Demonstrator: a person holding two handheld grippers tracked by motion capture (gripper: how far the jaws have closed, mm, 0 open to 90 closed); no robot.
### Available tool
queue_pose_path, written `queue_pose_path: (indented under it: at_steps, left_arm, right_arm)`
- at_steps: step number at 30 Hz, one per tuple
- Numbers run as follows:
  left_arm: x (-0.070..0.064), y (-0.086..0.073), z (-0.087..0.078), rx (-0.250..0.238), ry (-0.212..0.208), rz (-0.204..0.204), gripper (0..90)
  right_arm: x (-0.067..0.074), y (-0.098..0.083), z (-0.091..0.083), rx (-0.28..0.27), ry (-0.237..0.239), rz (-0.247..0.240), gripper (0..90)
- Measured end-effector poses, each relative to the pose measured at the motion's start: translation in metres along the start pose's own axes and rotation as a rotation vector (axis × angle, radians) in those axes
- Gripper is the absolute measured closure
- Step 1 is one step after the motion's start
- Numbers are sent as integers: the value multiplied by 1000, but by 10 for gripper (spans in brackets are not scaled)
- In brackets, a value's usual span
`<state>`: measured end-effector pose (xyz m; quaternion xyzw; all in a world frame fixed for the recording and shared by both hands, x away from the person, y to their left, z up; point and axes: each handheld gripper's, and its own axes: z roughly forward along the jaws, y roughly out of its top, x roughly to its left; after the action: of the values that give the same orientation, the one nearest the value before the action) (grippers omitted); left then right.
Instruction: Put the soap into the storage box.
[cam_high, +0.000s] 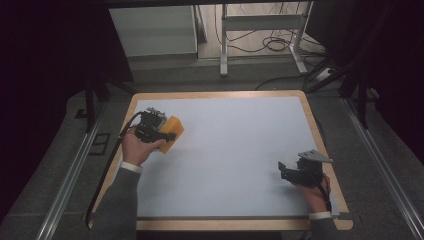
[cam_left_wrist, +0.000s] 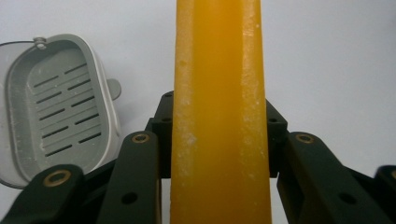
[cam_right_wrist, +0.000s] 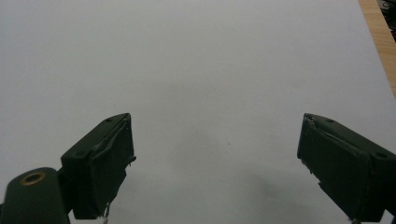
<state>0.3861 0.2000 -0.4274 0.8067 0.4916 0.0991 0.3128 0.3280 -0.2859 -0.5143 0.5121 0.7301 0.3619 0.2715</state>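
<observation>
Between the left gripper's closed jaws: an orange soap bar, pinched on edge, already lifted. Just beside it, left in that gripper's view, a grey slotted soap dish on the white table; placing probably left. Right gripper spread wide, holding nothing, well apart from the bar.

grey slotted dish; white table, wooden rim
</observation>
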Motion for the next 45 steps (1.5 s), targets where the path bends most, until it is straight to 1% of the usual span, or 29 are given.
queue_pose_path:
  at_steps: [6,14,23,30,40,45]
  left_arm:
    - [3,2,-2,-6,13,-8,610]
    - [8,4,-2,1,15,-17,610]
    - [14,8,-4,-10,26,-38,610]
    - [22,10,-4,-5,39,-48,610]
    - [32,9,-9,-19,48,-72,610]
    - [37,10,-9,-9,47,-80,610]
  right_arm:
    - [-1,0,0,0,-2,0,108]
    - [-1,0,0,1,-2,1,108]
    - [-1,0,0,-1,-4,2,108]
    - [-2,0,0,0,-5,3,108]
    - [-2,0,-1,-1,-5,7,108]
    - [-3,0,-1,-1,-5,8,108]
